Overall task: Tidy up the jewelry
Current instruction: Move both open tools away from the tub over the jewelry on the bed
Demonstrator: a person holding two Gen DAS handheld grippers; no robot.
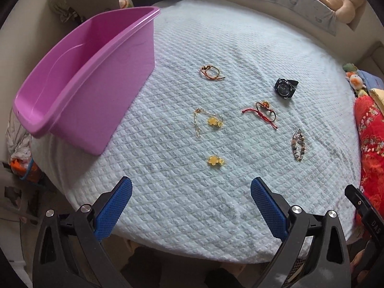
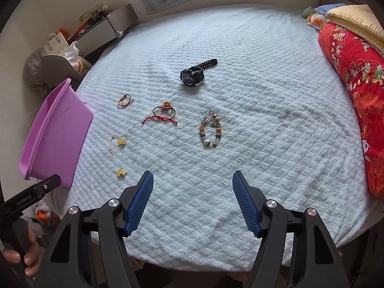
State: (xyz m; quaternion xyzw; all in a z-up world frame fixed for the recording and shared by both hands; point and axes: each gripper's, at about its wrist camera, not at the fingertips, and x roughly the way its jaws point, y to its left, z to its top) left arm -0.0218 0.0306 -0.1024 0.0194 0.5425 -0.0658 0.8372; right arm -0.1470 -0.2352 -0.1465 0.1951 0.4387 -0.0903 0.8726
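Several pieces of jewelry lie on a pale quilted bed: a black watch, a red cord bracelet, a beaded bracelet, a brown cord bracelet, a gold chain with a yellow flower charm, and a loose yellow flower charm. A purple plastic bin stands at the left and looks empty. My left gripper and right gripper are both open and empty, above the bed's near edge.
The bed cover spreads wide around the jewelry. A red patterned quilt and soft toys lie along the right. Bags and clutter sit beyond the bed's left side.
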